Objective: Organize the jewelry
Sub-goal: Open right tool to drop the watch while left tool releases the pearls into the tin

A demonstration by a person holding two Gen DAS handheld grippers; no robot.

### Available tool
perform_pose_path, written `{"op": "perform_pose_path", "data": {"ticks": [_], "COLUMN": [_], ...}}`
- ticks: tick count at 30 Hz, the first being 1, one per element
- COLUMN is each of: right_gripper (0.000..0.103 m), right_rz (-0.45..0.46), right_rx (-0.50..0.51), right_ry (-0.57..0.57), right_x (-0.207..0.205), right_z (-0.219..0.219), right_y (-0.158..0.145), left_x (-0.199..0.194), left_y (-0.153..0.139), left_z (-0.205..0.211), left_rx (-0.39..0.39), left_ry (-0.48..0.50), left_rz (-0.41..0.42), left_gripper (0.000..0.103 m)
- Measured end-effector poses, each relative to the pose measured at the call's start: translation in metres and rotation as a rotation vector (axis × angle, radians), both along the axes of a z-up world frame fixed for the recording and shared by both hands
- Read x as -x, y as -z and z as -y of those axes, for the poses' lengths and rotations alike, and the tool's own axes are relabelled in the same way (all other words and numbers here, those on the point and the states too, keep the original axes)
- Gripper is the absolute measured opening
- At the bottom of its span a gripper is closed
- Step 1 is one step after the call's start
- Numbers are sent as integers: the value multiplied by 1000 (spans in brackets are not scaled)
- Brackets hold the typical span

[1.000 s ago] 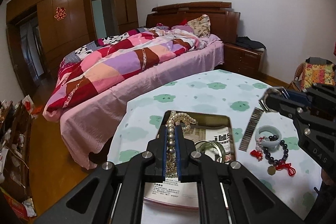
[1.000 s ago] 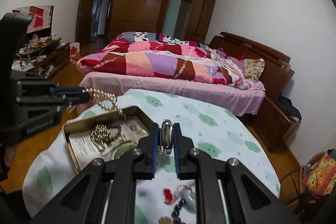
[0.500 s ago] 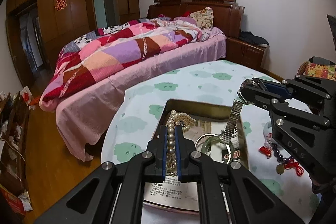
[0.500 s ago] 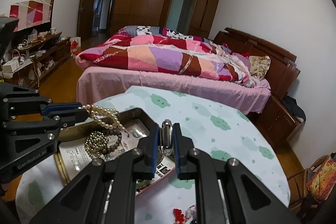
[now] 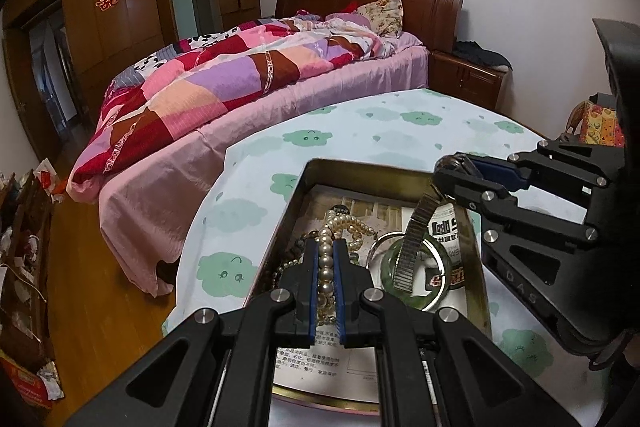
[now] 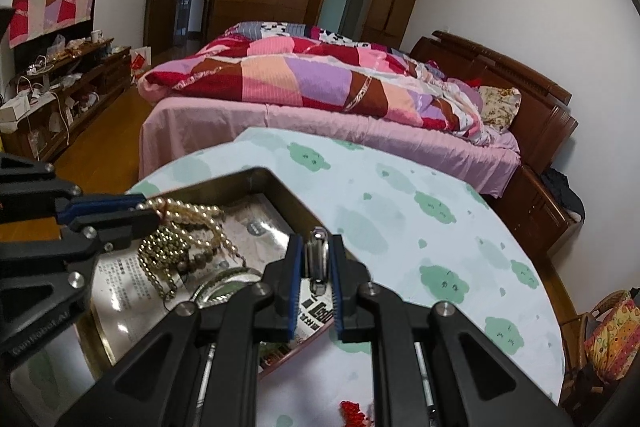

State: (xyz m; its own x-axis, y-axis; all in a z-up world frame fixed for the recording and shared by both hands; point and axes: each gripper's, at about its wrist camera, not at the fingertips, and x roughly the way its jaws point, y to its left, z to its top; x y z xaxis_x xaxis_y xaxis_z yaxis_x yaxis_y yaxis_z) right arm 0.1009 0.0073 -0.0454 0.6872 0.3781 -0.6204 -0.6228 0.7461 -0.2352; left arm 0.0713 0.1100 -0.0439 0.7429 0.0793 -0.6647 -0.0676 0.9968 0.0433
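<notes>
- landmark: shallow rectangular gold metal tin (image 5: pixel 296 195), lined with printed paper, on the round table with the pale cloud-print cloth (image 5: pixel 400 123).
- left gripper (image 5: pixel 326 267): clamped tight on a strand of cream pearl necklace (image 5: pixel 348 223); the rest of the strand droops into the tin's left half, onto a heap of small gold-tone beads (image 6: pixel 160 247).
- right gripper (image 6: pixel 316 267): closed on the head of a silver metal stretch watch band (image 5: pixel 408 247); the band hangs straight down inside the tin's right half, its free end over a pale green jade bangle (image 5: pixel 390 259) lying on the paper.
- can't tell whether the band's tip touches the bangle.
- red knotted tassel charm (image 6: pixel 354 411) sits outside the tin, on the cloth near its front edge.
- step, my read: both pieces are over the tin, drop-off phase.
- next: ease both lower so the slack piles inside the walls, then open each gripper and lift clear.
- watch: pearls may snag the bead heap; the band could slide off the bangle.
</notes>
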Motion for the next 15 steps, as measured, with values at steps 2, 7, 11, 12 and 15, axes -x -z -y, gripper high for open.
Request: {"op": "perform_pose_path", "data": {"ticks": [2, 7, 11, 12, 15], "right_gripper": [15, 15, 15, 15, 16], "right_rz": [-6, -21, -32, -35, -42], "right_rx": [8, 20, 35, 36, 38], "right_ry": [4, 7, 4, 4, 7], "right_x": [-2, -5, -6, -6, -7], "right_z": [1, -1, -4, -5, -4], "right_y": [4, 9, 13, 14, 15], "left_x": [-1, -2, -3, -3, -3], "left_y": [2, 5, 7, 7, 6], "left_z": [-1, -2, -2, -2, -4], "left_rx": [-1, 6, 6, 6, 5], "left_ry": [-2, 1, -5, -9, -22], "left_rz": [-5, -15, -21, -22, -21], "left_gripper": [6, 6, 6, 6, 6]}}
